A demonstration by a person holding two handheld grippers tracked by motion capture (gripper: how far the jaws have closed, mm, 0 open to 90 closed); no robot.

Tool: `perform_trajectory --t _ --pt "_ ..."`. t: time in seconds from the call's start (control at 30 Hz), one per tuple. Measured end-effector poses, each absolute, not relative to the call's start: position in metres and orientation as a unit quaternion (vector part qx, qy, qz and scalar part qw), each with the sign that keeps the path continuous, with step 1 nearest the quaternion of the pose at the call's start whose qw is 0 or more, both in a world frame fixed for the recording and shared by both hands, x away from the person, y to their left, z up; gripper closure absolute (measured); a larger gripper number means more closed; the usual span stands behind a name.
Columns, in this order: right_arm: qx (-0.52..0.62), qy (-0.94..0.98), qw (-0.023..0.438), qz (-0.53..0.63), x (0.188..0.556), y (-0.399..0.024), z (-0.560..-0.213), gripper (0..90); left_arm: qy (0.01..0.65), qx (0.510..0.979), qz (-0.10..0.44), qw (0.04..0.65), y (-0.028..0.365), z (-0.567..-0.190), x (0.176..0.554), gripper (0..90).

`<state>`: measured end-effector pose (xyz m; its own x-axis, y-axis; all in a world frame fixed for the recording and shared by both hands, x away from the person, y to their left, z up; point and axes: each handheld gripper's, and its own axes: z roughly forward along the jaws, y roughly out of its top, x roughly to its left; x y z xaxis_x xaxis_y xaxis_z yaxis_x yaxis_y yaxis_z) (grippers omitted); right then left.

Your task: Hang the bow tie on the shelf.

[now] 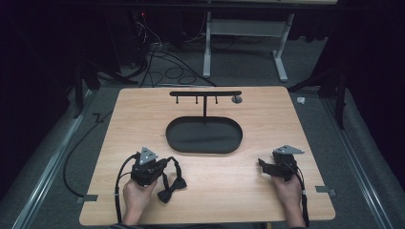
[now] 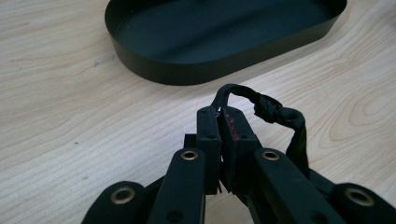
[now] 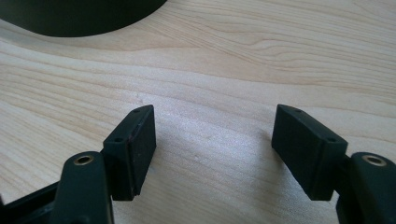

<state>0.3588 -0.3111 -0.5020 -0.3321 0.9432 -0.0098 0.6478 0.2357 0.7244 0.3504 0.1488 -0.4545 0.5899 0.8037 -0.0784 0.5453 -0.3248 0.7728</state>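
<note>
Bow tie (image 1: 171, 187): black, with a thin neck strap; lies on the near left part of the wooden table (image 1: 267, 200), just beside the left gripper (image 1: 160, 164). Strap runs up from the bow and loops back to the gripper.

Left gripper: jaws closed tight on the strap (image 2: 268, 109), pinching it close to the tips; a knotted or bunched length arches out to one side and hangs down past the jaw.

Right gripper (image 3: 212, 140): jaws spread wide, nothing between them, over bare wood at the near right of the table.

Stand (image 1: 205, 94): black T-shaped rail with small pegs under the crossbar, rising from an oval black tray (image 1: 204, 143) mid-table, well apart from the bow tie.

Step in hand, as judged: lifting the tie by its strap, probably to hang it on the stand. To do it well: keep the pinch firm, since the strap is thin and sits near the tips; raise slowly so the bow swings free of the table; bring the open gripper in to spread the loop before offering it to a peg.

Risk: strap slipping out, or the loop twisting shut.
</note>
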Motion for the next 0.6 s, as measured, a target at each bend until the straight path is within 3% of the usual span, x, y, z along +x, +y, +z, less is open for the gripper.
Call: perform_trajectory --t 0.6 --pt "0.529 0.751 0.231 0.319 0.359 -0.311 -0.502 31.6 0.408 0.782 0.155 0.445 0.149 -0.427 0.359 86.3"
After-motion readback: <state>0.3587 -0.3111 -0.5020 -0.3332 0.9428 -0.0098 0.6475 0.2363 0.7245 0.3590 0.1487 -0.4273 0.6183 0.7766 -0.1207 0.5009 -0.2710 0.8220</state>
